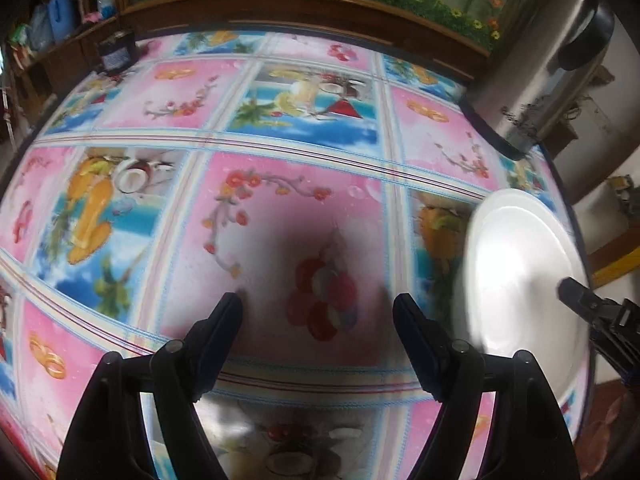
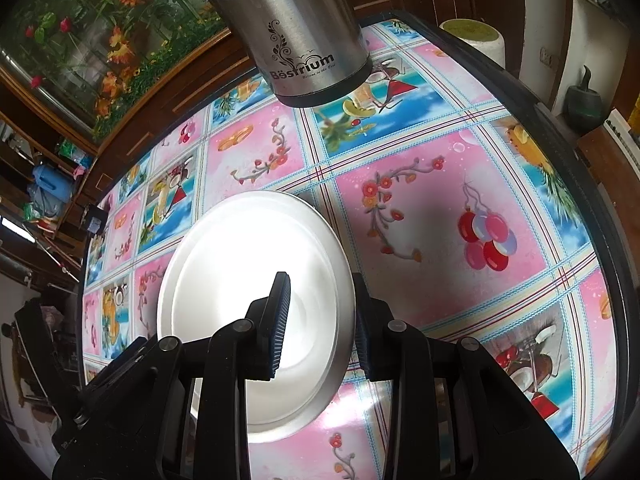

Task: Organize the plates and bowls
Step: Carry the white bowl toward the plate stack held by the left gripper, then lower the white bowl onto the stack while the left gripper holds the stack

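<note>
round white ceramic plate (image 2: 256, 276) sitting on the pink-and-blue fruit-print tablecloth (image 2: 420, 208), right gripper (image 2: 320, 316) straddling its right rim, can't tell if it's pinching, left gripper (image 1: 318, 308) wide open and empty, brushed steel kettle (image 2: 304, 36) behind

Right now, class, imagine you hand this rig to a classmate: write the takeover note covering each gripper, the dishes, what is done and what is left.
Right gripper: jaws straddle the rim of the white plate, one finger over its face, one outside the rim; whether the pads actually press cannot be told.
Left gripper: open, empty, hovering over the patterned tablecloth.
Plate: at the table's edge near the steel flask; whether it is lifted is unclear.
Done: nothing stacked that shows.
Left: no bowl or second plate is in view, so find them, then place this plate with them.
</note>
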